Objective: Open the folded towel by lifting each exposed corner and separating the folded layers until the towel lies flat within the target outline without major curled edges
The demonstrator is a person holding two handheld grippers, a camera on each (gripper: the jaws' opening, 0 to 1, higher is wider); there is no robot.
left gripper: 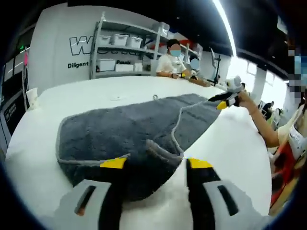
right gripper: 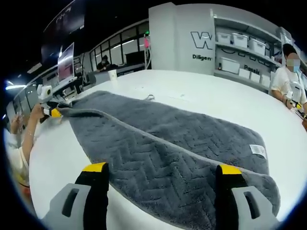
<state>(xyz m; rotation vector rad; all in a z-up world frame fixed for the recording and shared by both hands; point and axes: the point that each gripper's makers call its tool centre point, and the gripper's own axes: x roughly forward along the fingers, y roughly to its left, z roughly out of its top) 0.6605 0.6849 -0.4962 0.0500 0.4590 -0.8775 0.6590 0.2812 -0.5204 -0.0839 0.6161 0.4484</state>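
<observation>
A grey towel lies spread on the white bench, still doubled over itself, with a folded layer's hemmed edge running along its length. In the left gripper view, the left gripper stands with its jaws wide apart and nothing between them; its yellow-tipped jaws hover at the towel's near end, one tip over a grey edge and the other just beside a small turned-up flap of hem. Far ahead of it and to its right, the right gripper comes in held by a person's hand, and its tips are at the towel's far corner, which is drawn out to a point; whether it has pinched the cloth cannot be told from here. In the right gripper view, that gripper's own jaws are spread wide, the towel's chevron-textured surface lying between and beyond them, and a small white label sits on the hem ahead of its right jaw. Far ahead to its left, the other gripper shows at the towel's distant corner, too small to judge. Beyond the bench stand a shelf unit with white bins and a seated person at the far edge.
</observation>
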